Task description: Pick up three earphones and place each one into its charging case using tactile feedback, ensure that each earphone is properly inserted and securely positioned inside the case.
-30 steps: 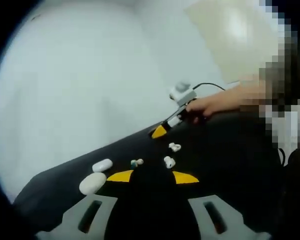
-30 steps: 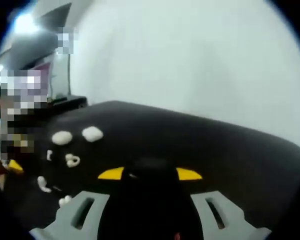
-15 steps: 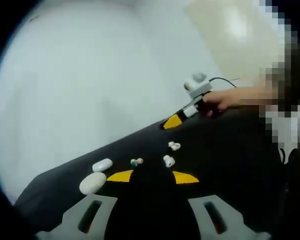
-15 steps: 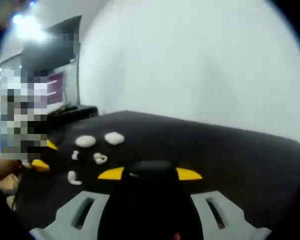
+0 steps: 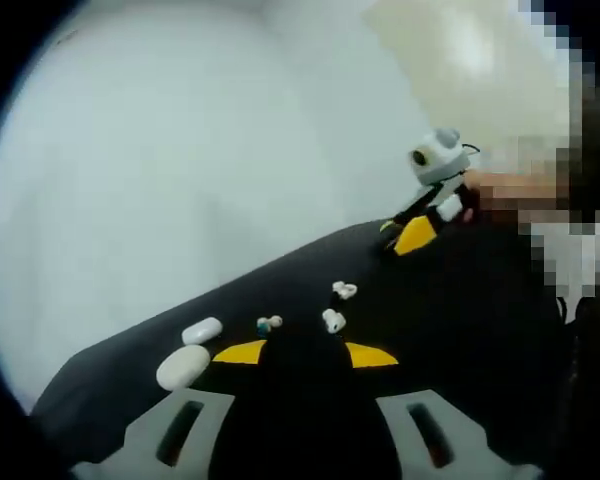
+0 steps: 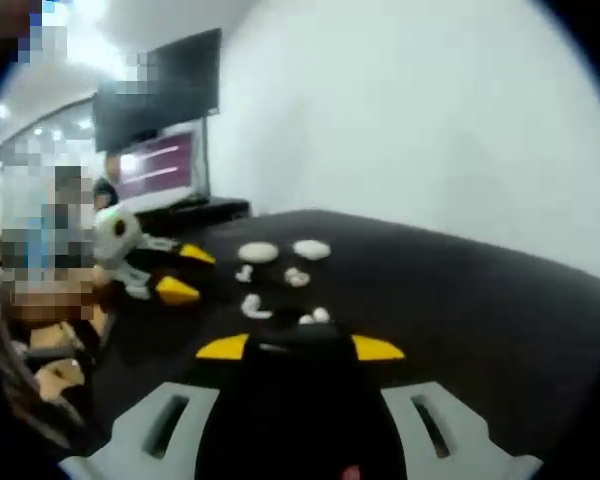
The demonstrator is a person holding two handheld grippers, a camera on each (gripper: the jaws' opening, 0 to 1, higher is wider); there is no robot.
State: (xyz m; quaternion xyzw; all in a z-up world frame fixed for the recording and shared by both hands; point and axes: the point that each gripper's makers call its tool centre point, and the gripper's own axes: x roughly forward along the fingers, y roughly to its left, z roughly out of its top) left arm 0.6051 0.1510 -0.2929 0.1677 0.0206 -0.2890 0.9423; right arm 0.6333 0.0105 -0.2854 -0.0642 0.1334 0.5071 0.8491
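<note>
Two white charging cases [image 5: 202,330] [image 5: 183,366] lie on the black table [image 5: 460,320], left of my left gripper [image 5: 305,353], whose yellow-tipped jaws stand open with nothing between them. Small white earphones [image 5: 333,320] [image 5: 345,290] [image 5: 270,323] lie just beyond its tips. A hand [image 5: 505,188] holds my right gripper [image 5: 417,233] up at the far right, above the table. In the right gripper view my right gripper [image 6: 300,347] is open and bare; the cases [image 6: 258,252] [image 6: 311,249] and several earphones [image 6: 252,306] [image 6: 297,277] lie ahead, with my left gripper [image 6: 185,272] open to their left.
A pale wall [image 5: 180,150] backs the table. A dark screen [image 6: 160,95] hangs on the wall at the left of the right gripper view, above a low dark cabinet [image 6: 195,210]. Bare black tabletop [image 6: 480,300] stretches to the right of the earphones.
My right gripper has lifted off the table and drawn back to the right; its view has swung so the cases and earphones sit nearer the centre. The left gripper has stayed put.
</note>
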